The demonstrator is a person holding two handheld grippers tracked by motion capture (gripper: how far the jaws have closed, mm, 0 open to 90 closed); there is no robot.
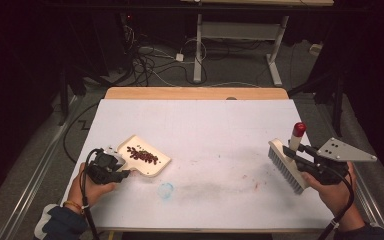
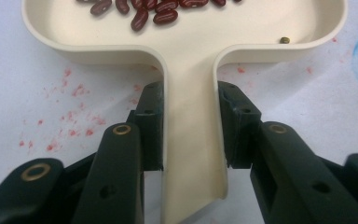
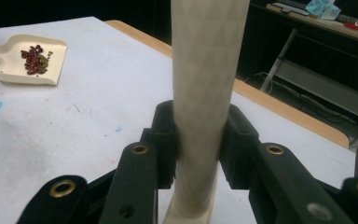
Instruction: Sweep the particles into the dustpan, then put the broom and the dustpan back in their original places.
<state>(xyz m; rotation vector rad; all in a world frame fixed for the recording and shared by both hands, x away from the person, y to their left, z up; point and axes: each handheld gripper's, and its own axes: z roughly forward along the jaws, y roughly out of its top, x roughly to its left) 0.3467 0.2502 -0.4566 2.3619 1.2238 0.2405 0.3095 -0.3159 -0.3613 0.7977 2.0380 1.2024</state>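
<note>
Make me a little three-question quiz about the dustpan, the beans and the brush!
1. True or false: the beans lie in the dustpan.
2. Which gripper holds the brush? A) left gripper B) right gripper
3. What part of the dustpan do the left gripper's jaws squeeze?

Key: 1. True. 2. B; its jaws clamp the brush's pale handle. 3. Its handle; the pan sits on the white table.
</note>
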